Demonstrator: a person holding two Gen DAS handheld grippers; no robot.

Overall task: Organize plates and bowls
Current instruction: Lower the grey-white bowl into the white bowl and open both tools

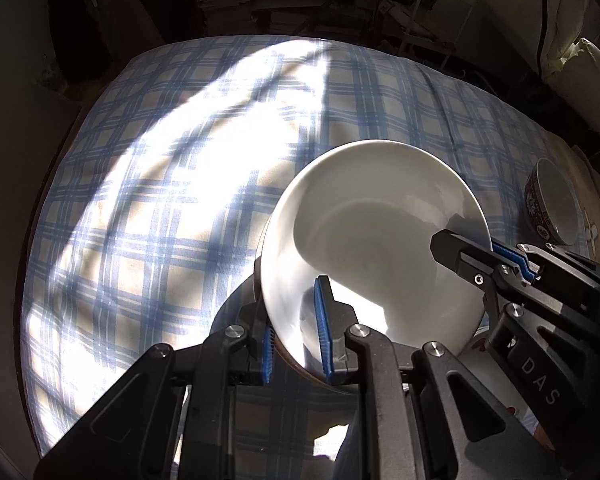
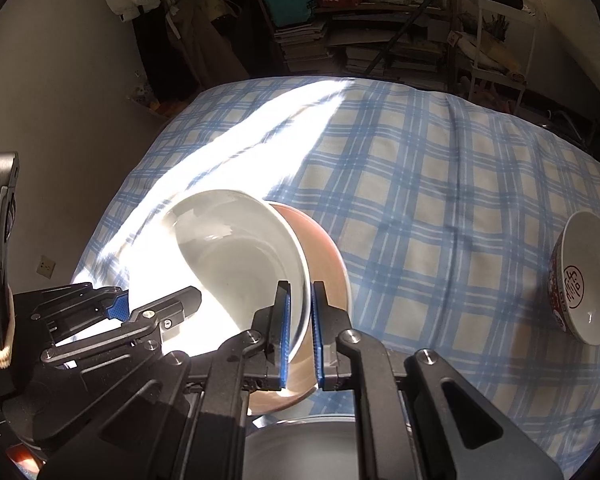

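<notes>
The left tool (image 1: 296, 336) is clamped on the near-left rim of a white-lined bowl (image 1: 376, 256), one blue pad (image 1: 323, 332) inside the bowl and the other outside. The bowl is held tilted above a surface covered with a blue-and-cream plaid cloth (image 1: 148, 208), crossed by a wide band of sunlight. The right tool (image 1: 496, 256) enters this view from the right and grips the same bowl's right rim; the letters "DAS" (image 1: 540, 382) read along its arm.

The right wrist view shows what the left one hides: the bowl's outside is reddish-brown (image 2: 324, 264), and the right tool (image 2: 300, 336) has its two pads pressed together on that wall, one inside, one outside. The left tool (image 2: 156, 304) shows at the lower left, its finger (image 2: 188, 298) lying over the bowl's sunlit rim. Below the bowl, at the bottom edge, a pale grey curved rim (image 2: 300, 432) of another dish shows; what it is cannot be told.

Far right on the cloth a second bowl (image 2: 586, 280) lies tilted on its side, well apart from the held one. Its outside is red with a white pattern, and only the right wrist view shows the red Chinese character (image 2: 574, 286) printed inside a circle on its white lining.

Counted: two tools, two bowls, one partly seen dish.
</notes>
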